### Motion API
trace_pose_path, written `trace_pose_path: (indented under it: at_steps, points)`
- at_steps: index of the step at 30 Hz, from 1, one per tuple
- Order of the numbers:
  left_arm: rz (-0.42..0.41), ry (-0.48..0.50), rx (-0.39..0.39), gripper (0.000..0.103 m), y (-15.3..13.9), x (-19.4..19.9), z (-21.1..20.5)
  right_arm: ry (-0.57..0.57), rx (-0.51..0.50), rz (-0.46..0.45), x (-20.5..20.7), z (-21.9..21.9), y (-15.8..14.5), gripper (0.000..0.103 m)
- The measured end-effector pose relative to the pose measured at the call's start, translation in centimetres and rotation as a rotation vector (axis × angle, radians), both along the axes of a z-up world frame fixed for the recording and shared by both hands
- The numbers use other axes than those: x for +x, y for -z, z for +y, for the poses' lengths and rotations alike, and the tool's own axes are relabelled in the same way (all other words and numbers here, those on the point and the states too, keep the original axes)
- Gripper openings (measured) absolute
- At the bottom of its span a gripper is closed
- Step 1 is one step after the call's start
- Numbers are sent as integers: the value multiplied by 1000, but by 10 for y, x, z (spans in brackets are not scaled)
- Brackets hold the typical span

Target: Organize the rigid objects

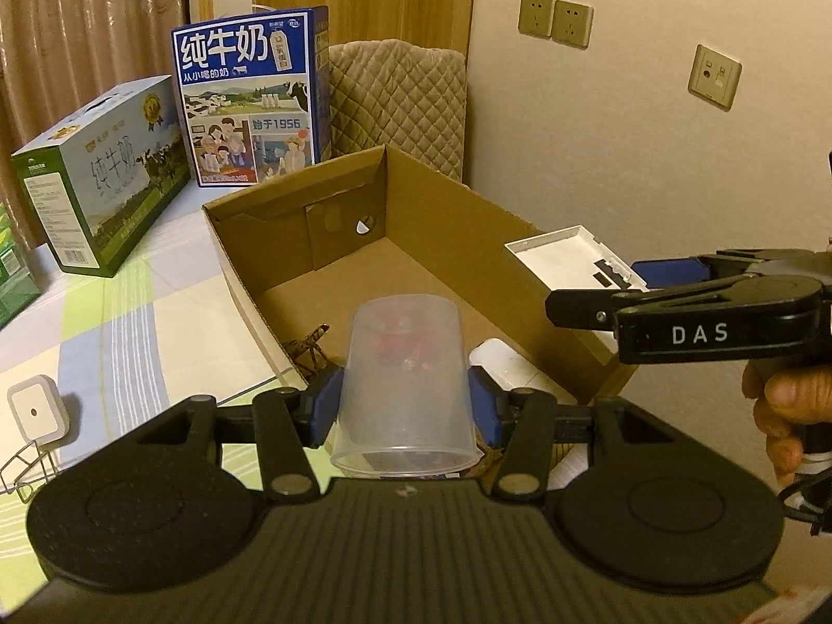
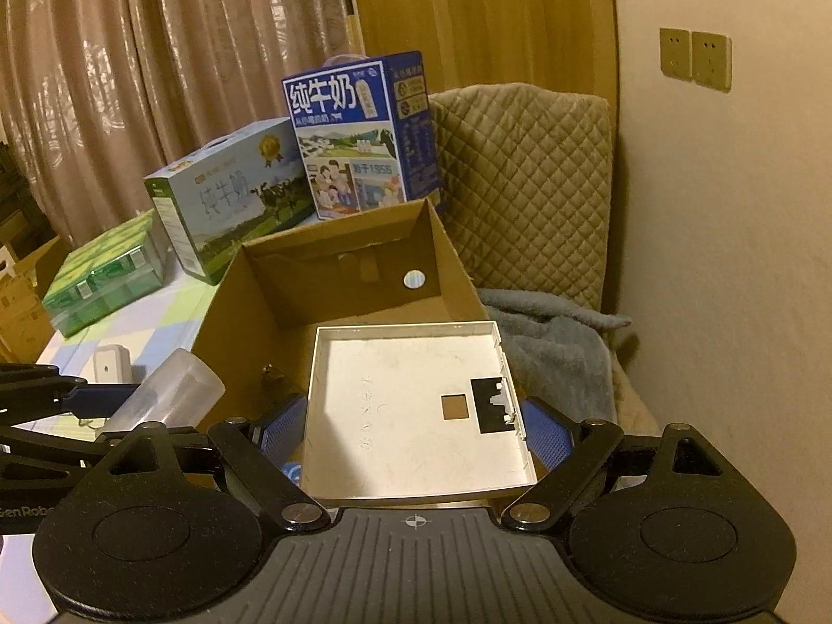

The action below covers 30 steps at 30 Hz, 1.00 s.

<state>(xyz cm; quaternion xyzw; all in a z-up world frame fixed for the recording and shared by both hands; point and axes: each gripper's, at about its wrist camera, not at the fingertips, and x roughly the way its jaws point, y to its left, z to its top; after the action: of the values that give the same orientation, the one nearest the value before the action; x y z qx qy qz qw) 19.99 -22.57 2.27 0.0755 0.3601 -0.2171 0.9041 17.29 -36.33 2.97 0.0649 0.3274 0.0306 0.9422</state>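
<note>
While both hands hover at the box, findings follow.
Cardboard box (image 1: pixel 447 239): open-topped on the checked cloth, evidently the collecting place; small items already lie on its floor.
Plastic cup (image 1: pixel 403 385): translucent, carried bottom-forward over the box's near end, apparently for dropping in.
Left gripper (image 1: pixel 403 400): jaws partly closed, blue pads pinching the cup's sides.
White tray (image 2: pixel 416 411): shallow, square, held over the box's right wall.
Right gripper (image 2: pixel 416 431): jaws spread wide, pads clamped on the tray's edges.
</note>
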Motion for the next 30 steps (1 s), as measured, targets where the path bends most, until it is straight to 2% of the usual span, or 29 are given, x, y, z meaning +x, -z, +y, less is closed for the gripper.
trace_pose_path:
  at_steps: [15, 21, 30]
  points:
    - [11, 18, 23, 47, 13, 9, -11, 11, 9, 5, 4, -5, 2, 85]
    - [26, 38, 9, 48, 17, 13, -11, 14, 11, 9, 5, -5, 3, 85]
    - [-22, -21, 9, 49, 2, 9, 11, 6, 11, 15, 2, -2, 6, 85]
